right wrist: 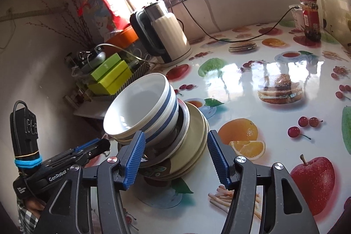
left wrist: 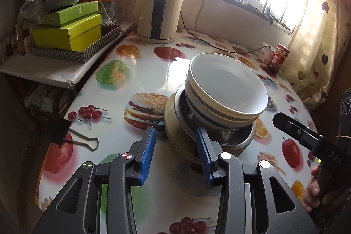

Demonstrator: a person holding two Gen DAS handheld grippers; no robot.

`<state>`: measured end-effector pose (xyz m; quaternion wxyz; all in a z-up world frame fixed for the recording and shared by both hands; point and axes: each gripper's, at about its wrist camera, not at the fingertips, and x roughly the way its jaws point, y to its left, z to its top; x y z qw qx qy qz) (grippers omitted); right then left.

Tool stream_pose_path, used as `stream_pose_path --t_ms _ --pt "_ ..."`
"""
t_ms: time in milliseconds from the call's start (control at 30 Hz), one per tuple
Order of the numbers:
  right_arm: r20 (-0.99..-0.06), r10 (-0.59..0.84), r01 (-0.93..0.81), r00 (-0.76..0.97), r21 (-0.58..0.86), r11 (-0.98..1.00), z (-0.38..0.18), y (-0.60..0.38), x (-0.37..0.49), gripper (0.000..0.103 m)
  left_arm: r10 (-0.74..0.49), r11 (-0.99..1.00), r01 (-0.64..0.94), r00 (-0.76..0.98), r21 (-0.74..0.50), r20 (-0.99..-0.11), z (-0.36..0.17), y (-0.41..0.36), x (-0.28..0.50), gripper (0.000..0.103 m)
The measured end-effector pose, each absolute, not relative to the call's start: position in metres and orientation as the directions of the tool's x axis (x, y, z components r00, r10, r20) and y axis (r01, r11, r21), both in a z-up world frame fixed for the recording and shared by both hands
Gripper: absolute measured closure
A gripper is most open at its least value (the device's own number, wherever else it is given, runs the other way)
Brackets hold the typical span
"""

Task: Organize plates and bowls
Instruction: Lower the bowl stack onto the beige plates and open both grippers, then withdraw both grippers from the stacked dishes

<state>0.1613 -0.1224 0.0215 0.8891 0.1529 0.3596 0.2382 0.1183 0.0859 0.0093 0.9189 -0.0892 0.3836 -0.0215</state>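
Fingers (left wrist: 151, 142) apart, blue-striped white bowls (left wrist: 226, 89) tilted

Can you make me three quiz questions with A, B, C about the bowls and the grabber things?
1. Where does the white striped bowl sit?
A. on top of the dish stack
B. beside the kettle
C. on the green boxes

2. What colour are the bowl's stripes?
A. red
B. blue
C. green

3. How is the right gripper?
A. shut on a plate
B. shut on nothing
C. open

Answers: 1 A, it rests in a metal bowl on the cream plates. 2 B, blue bands ring it. 3 C, its pads stand wide apart.
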Motion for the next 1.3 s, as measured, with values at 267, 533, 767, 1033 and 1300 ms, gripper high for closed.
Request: stream_pose_path --t_ms 267,533,767,1033,1300 --pt "-0.607 0.477 -0.326 0.636 0.348 0.879 0.018 -0.113 0.138 0.035 -0.032 0.994 -0.050 0.715 -0.097 -0.698 0.001 0.073 0.094 0.064" --pt "-0.658 0.414 -0.312 0.629 0.274 0.909 0.006 -0.101 0.120 0.029 -0.023 0.995 -0.056 0.683 -0.083 -0.730 -0.022 0.065 0.077 0.064" --pt "-0.720 0.358 -0.292 0.595 0.221 0.931 -0.016 -0.092 0.115 0.028 -0.004 0.994 -0.080 0.645 -0.072 -0.764 -0.041 0.064 0.071 0.064" --pt "-0.752 0.322 -0.272 0.575 0.196 0.942 -0.030 -0.086 0.112 0.028 0.001 0.994 -0.084 0.622 -0.066 -0.783 -0.053 0.063 0.073 0.063" --pt "-0.764 0.293 -0.253 0.575 0.175 0.952 -0.036 -0.087 0.112 0.028 0.018 0.996 -0.079 0.614 -0.039 -0.789 -0.057 0.058 0.077 0.064"
